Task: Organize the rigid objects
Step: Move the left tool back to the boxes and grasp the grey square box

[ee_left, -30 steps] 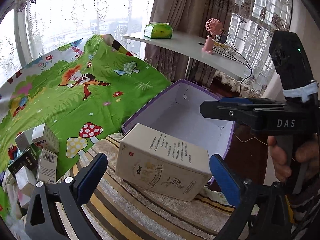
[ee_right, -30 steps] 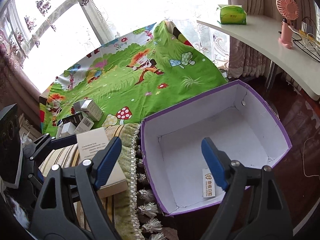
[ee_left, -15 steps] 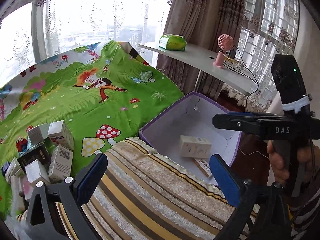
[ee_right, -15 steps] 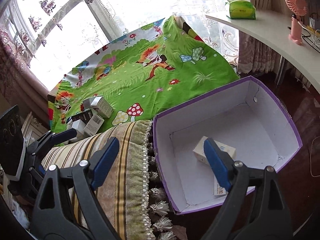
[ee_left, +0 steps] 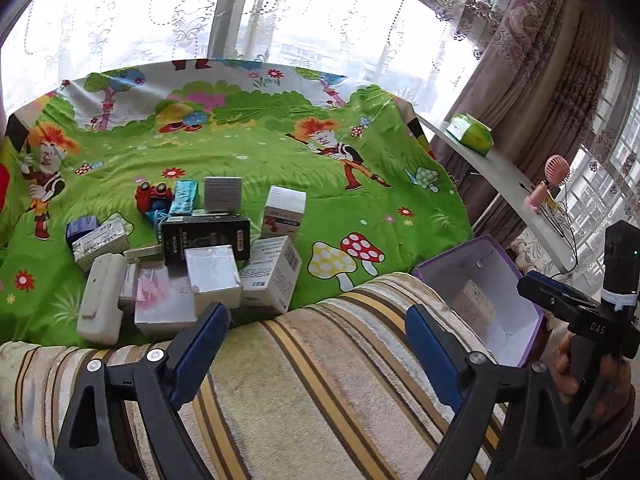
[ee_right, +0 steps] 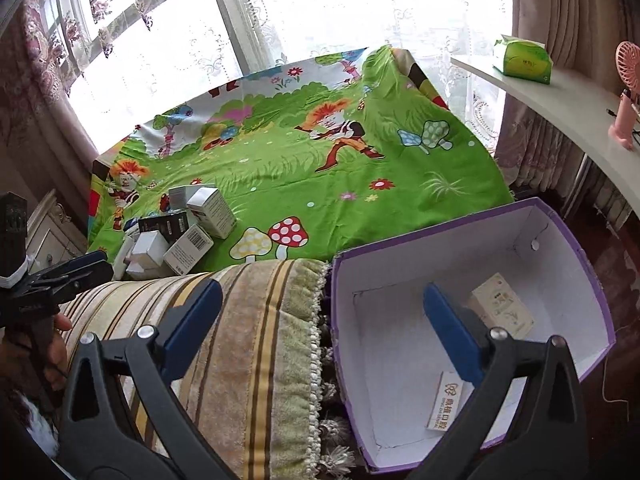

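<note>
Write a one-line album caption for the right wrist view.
Open right gripper hovers over a striped cushion and a purple box holding a cream carton.

Daylight pours in through the lace-curtained window, which is blown out to near white in both views (hardly any detail outside survives). The green sheet is evenly and brightly lit, with only soft shadows beside the small boxes. Strong fisheye bending curves the window frame, and dark vignetting fills the corners. The near striped cushion looks slightly soft; the right curtains sit dimmer.
</note>
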